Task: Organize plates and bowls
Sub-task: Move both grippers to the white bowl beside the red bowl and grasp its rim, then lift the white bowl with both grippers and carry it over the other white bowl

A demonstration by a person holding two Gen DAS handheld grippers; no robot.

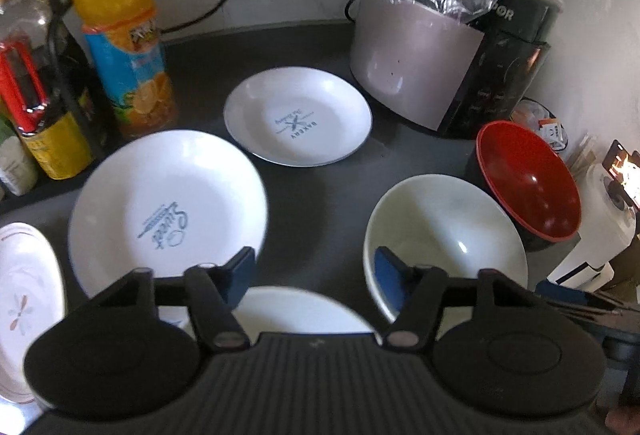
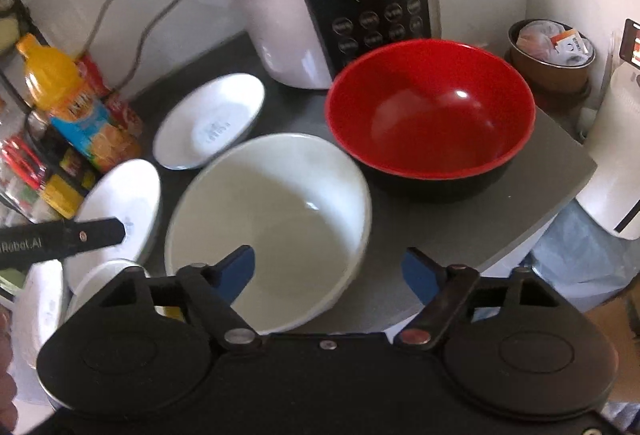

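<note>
- Hovering low centre in the left wrist view, left gripper (image 1: 316,269) parted, empty; "Sweet" plate (image 1: 168,211) just upper left, white bowl (image 1: 446,239) right.
- Hanging low centre in the right wrist view, right gripper (image 2: 328,273) parted, empty, straddling white bowl's (image 2: 268,223) near rim; red bowl (image 2: 430,119) upper right, farther.

Black tongs (image 1: 316,267), blue pads (image 2: 236,269), silver screws

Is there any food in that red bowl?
No, the red bowl is empty; the right wrist view shows only its bare glossy red inside with a spot of reflected light.
</note>
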